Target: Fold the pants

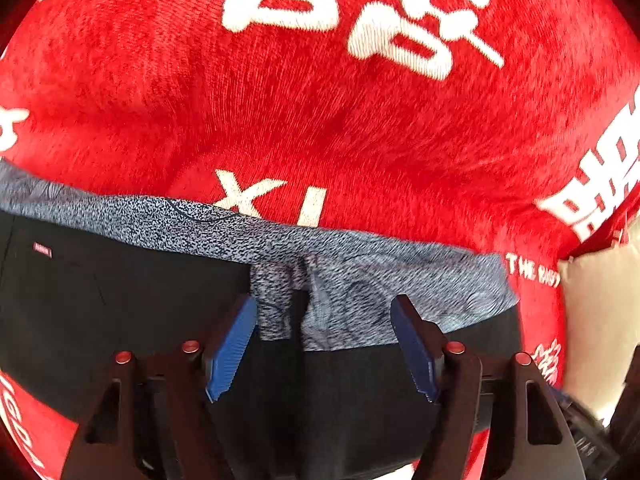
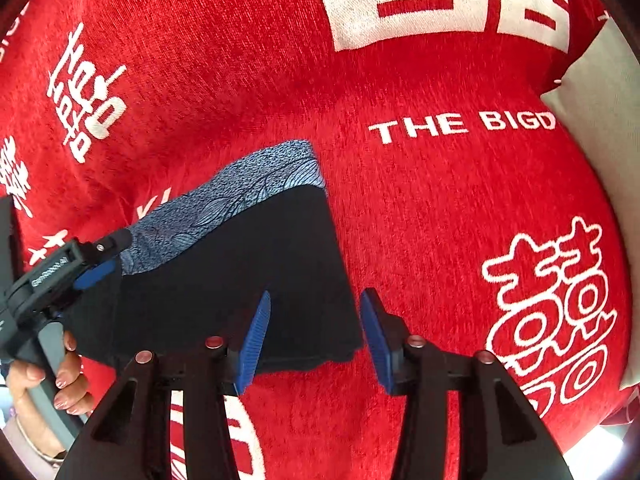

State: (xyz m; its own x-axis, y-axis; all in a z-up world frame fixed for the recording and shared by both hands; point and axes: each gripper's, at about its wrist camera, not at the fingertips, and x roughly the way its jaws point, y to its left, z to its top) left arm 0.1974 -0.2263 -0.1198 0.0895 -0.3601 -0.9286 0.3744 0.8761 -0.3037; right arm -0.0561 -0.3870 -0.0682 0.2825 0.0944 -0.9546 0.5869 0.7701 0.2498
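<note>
Left wrist view: my left gripper (image 1: 324,344) points down at the pants (image 1: 120,300), its blue pads spread apart and pressing on nothing, the grey speckled cloth lying loose between them.
Pants, left wrist view: black shorts-like fabric with a blue-grey patterned band (image 1: 360,248) along the top edge, spread on the red blanket (image 1: 320,120); a bunched fold of the band sits just ahead of my fingers.
Pants label: a small pink tag (image 1: 42,250) on the black cloth at far left, too small to read.
Blanket writing, left wrist view: large white Chinese characters at the top, blurred; "XI" (image 1: 272,200) just above the band; "THE BIG" (image 1: 532,270) at right, partly cut by the band; block letters at the far right edge that I cannot read.
Cream surface (image 1: 600,312): shows beyond the blanket's right edge.
Right wrist view: my left hand (image 2: 44,376) grips the handle of the left gripper (image 2: 94,274) at far left, its tip over the patterned band (image 2: 240,192).
Left gripper marking: white lettering on its black body, not legible.
Pants, right wrist view: the black part (image 2: 260,280) lies flat on the blanket (image 2: 440,220), its lower right corner between my right gripper's pads.
Right gripper (image 2: 316,340): released, pads apart, the left pad over the black cloth, the right pad over bare blanket.
Blanket writing, right wrist view: script wording at upper left, unreadable; "THE BIGD" (image 2: 460,122); a bold white character at the top; an outlined double-happiness character (image 2: 556,312) at right.
</note>
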